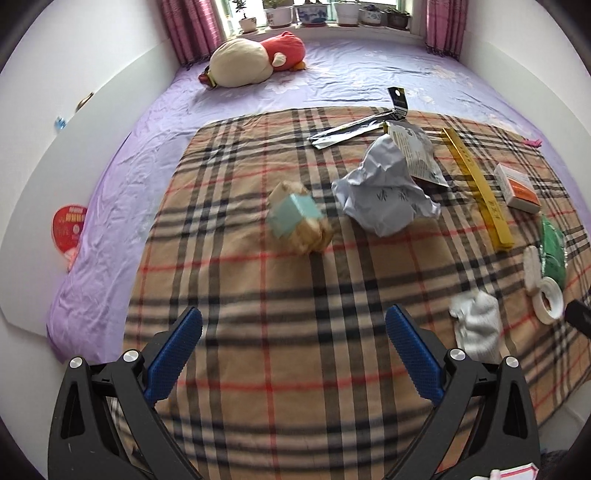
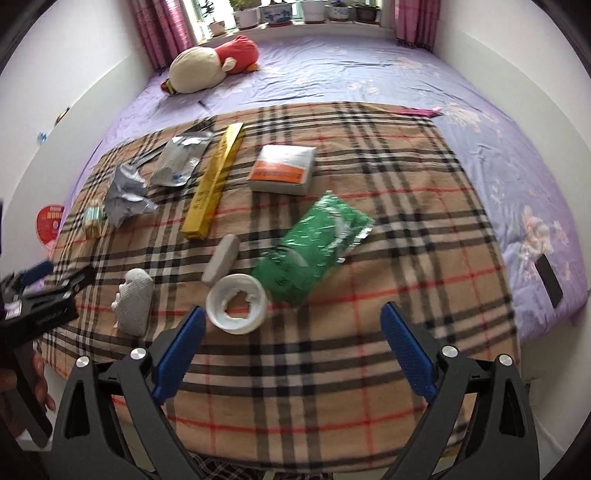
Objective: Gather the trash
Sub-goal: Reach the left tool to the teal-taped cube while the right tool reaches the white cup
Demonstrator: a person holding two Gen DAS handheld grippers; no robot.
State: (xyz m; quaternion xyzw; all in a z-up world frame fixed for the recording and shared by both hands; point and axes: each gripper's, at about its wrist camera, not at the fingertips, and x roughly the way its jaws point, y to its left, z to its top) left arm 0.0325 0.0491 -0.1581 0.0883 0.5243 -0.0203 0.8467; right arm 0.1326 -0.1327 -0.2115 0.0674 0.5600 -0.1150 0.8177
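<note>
Trash scattered across a tan plaid blanket (image 2: 332, 369) on a bed with a purple sheet (image 2: 498, 147).

Left wrist view: left gripper (image 1: 293, 350) spread wide apart, empty, above bare plaid. At 12 o'clock from it, a blurred brown paper lump with a pale teal label (image 1: 297, 221); no print legible. At 1 o'clock, a crumpled grey-blue bag (image 1: 384, 195) with dark characters too small to read, touching a torn printed wrapper (image 1: 415, 151) with fine unreadable text. Beyond that, a silver foil strip (image 1: 347, 134) with a black hang tag. At 2 o'clock, a long yellow box (image 1: 476, 184) bearing red characters, unreadable, and beside it a white-and-orange carton (image 1: 517, 188). At 3 o'clock, a wadded white tissue (image 1: 476, 325).

Right wrist view: right gripper (image 2: 293, 350) also wide apart, holding nothing. Just beyond its left finger, at 11 o'clock, a white tape roll (image 2: 236, 302) with a ragged core, touching a crinkled green foil packet (image 2: 317, 243) with white markings, blurred. A flat grey oval pad (image 2: 221, 264) just beside the roll, between it and the yellow box. At 9 o'clock, the tissue wad, then the other gripper at the frame's edge.

Far at 11 o'clock, a red-and-cream plush toy (image 2: 210, 66) below potted plants (image 2: 280, 14) on the sill. A black phone (image 2: 550, 280) at 3 o'clock on the sheet.
</note>
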